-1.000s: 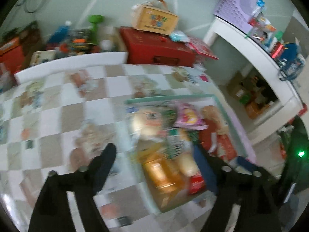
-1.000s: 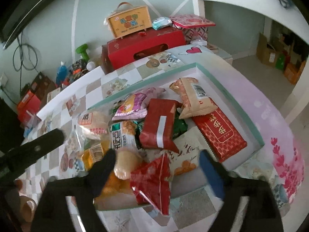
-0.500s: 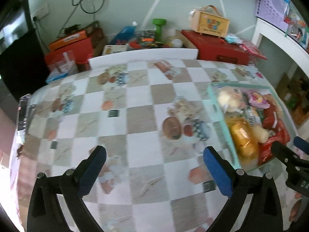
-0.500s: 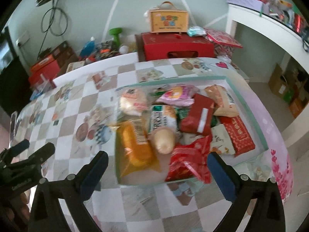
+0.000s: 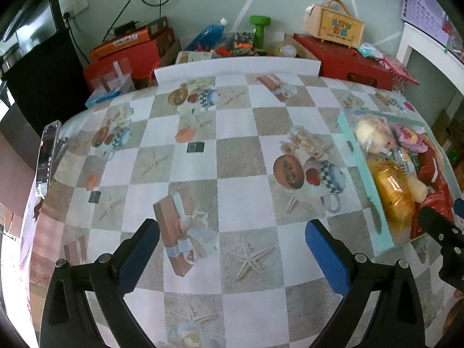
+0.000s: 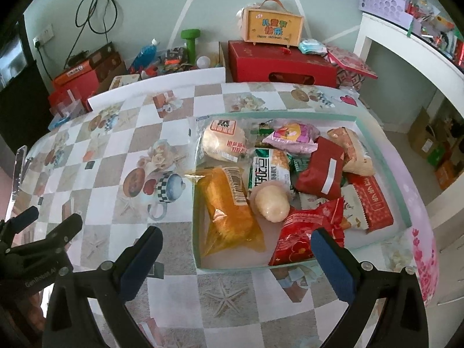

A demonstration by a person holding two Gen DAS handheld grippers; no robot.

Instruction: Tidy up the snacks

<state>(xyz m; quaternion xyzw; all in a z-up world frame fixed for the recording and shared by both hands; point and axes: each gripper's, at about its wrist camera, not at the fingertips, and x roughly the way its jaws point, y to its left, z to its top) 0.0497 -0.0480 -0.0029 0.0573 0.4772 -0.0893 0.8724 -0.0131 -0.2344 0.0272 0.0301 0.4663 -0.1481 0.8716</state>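
A shallow mint-green tray (image 6: 385, 156) sits on the right part of the checkered table and holds several snack packs: an orange pack (image 6: 229, 206), a round bun pack (image 6: 224, 143), a pink pack (image 6: 294, 134), a dark red pack (image 6: 323, 172), a crinkled red bag (image 6: 307, 232) and a flat red bar (image 6: 374, 203). My right gripper (image 6: 235, 256) is open and empty, over the tray's near edge. My left gripper (image 5: 232, 246) is open and empty over bare tablecloth, left of the tray (image 5: 352, 145). The right gripper's tip also shows in the left wrist view (image 5: 443, 232).
A phone (image 5: 46, 156) lies at the table's left edge. Behind the table stand a red box (image 6: 281, 63) with a wooden carry case (image 6: 272, 26), a green dumbbell (image 6: 190, 40), bottles and cartons. A white shelf unit (image 6: 411, 58) stands at the right.
Both grippers have pulled back and up from the tray. The left one swung left, from over the snacks to over bare tablecloth. Both stayed open and empty.
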